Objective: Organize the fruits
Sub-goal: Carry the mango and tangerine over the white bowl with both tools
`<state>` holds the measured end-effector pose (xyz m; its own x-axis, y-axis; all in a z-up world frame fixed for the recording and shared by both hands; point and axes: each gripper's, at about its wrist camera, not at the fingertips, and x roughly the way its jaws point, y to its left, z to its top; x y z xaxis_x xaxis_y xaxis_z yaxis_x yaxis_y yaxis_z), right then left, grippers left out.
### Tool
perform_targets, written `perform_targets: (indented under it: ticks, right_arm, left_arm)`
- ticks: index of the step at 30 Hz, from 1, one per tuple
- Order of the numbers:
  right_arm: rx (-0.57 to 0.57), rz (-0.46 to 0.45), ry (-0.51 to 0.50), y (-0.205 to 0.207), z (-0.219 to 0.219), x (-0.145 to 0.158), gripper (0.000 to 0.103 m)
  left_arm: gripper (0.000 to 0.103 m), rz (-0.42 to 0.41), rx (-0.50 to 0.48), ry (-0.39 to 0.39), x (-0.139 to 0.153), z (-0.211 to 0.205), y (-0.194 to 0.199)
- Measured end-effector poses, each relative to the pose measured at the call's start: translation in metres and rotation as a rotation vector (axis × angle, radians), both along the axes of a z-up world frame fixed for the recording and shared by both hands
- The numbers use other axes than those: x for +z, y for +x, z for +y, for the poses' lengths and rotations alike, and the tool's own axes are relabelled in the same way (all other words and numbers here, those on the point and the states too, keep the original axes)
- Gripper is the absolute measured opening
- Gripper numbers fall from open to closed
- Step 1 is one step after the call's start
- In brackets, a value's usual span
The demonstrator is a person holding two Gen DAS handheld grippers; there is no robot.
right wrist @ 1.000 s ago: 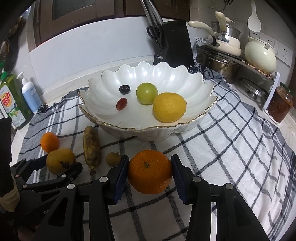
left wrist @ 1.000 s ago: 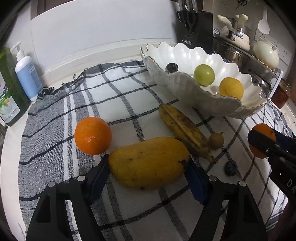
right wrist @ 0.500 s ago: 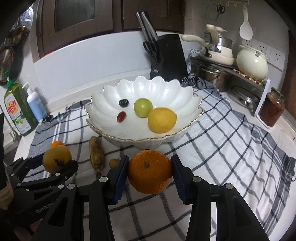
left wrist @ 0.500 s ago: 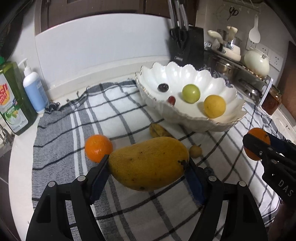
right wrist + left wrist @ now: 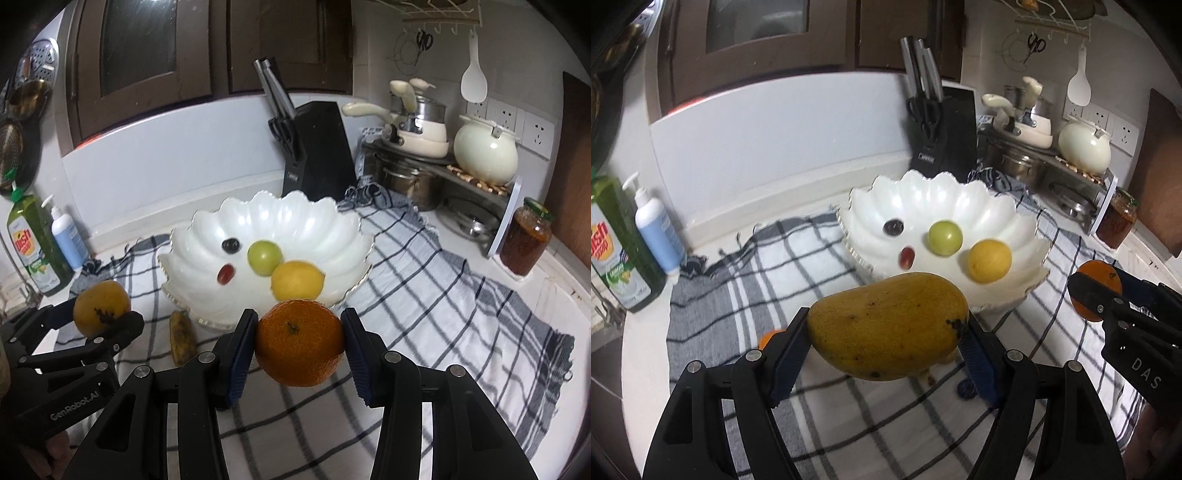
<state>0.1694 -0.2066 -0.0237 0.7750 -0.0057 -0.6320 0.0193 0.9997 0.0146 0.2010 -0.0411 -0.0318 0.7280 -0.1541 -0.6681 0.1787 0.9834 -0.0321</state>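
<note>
My left gripper [image 5: 886, 354] is shut on a yellow mango [image 5: 886, 328] and holds it in the air in front of the white scalloped bowl [image 5: 960, 199]. My right gripper [image 5: 299, 350] is shut on an orange [image 5: 300, 347], also lifted before the bowl [image 5: 295, 214]. The bowl holds a lemon [image 5: 297, 280], a green fruit [image 5: 264, 256], a dark grape [image 5: 231, 245] and a red grape [image 5: 225, 274]. A banana [image 5: 181, 338] lies on the checked cloth [image 5: 424, 280]. A second orange [image 5: 767, 338] peeks out behind the left finger.
A knife block [image 5: 314, 147] stands behind the bowl. Pots and a cream kettle [image 5: 484, 153] sit on a rack at the right, with a jar [image 5: 526, 242] beside it. Soap bottles [image 5: 33, 243] stand at the left. A small dark fruit [image 5: 966, 387] lies on the cloth.
Both grippers have risen from the cloth with their fruit and moved toward the bowl. The mango has left the cloth; the banana and second orange now lie lower, behind it.
</note>
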Motion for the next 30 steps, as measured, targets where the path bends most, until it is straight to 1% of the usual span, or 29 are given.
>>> perform_targets:
  ticks: [6,12,22,30]
  right_arm:
    - [-0.015,-0.013,-0.003,0.014,-0.011,0.008,0.047]
    - [-0.028,-0.002,0.003,0.032,-0.021,0.005,0.047]
    - [-0.03,0.023,-0.008,0.076,-0.029,-0.003,0.047]
    - [-0.032,0.061,-0.015,0.117,-0.034,-0.018,0.047]
  left_arm:
    - [0.076,-0.02,-0.015,-0.003,0.01,-0.011,0.016]
    - [0.076,-0.032,-0.03,0.005,0.013,-0.022,0.036]
    - [0.076,0.007,-0.031,0.004,-0.001,-0.03,0.076]
    - [0.076,0.051,-0.027,0.006,-0.02,-0.035,0.106]
